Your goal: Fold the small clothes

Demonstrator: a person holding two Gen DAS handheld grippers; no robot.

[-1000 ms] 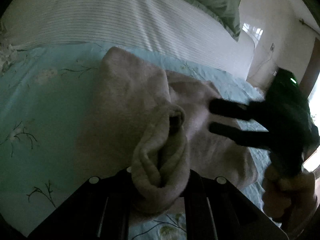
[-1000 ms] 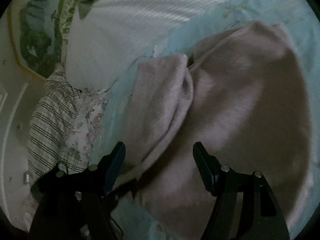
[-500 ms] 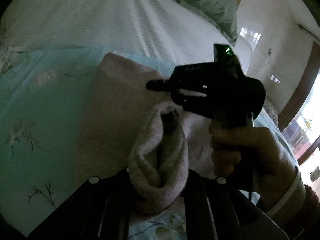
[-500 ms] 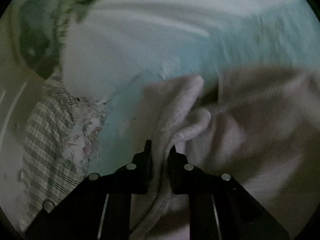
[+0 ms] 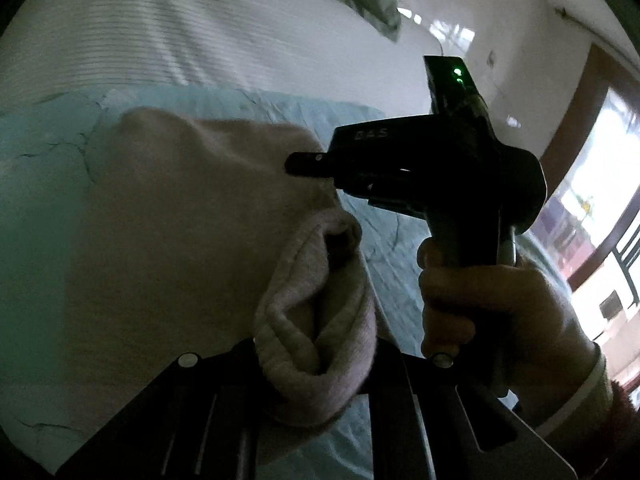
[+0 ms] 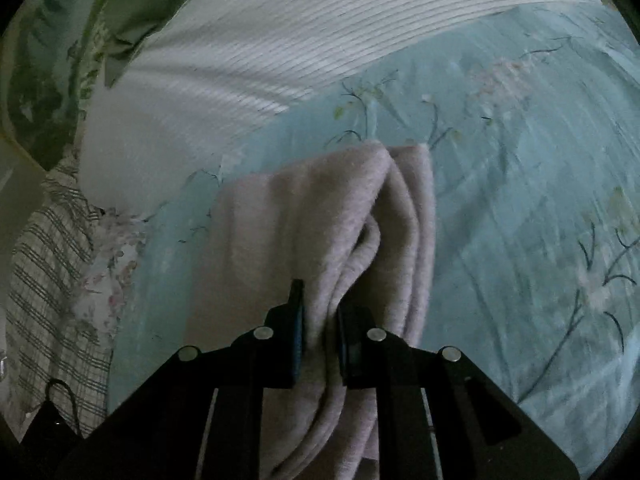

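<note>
Bed (image 6: 520,168) w/ teal floral sheet lies under everything. One pinkish garment (image 6: 320,216) hangs lifted ahead of both tools. Left hand-held gripper (image 5: 316,356) clamped on a bunched cuff; right hand-held gripper (image 6: 320,332) pinched on a layered edge. Step, I'd judge: mid-fold carry. Next: lay edges down aligned. Count: 1 garment, 2 grippers.

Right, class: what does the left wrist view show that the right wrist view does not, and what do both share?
Only the left view shows the right gripper from outside, the hand holding it, and a window. Only the right view shows a plaid cloth and the sheet's branch print. Both show the pink garment pinched between dark fingers, the blue sheet and the striped quilt.
</note>
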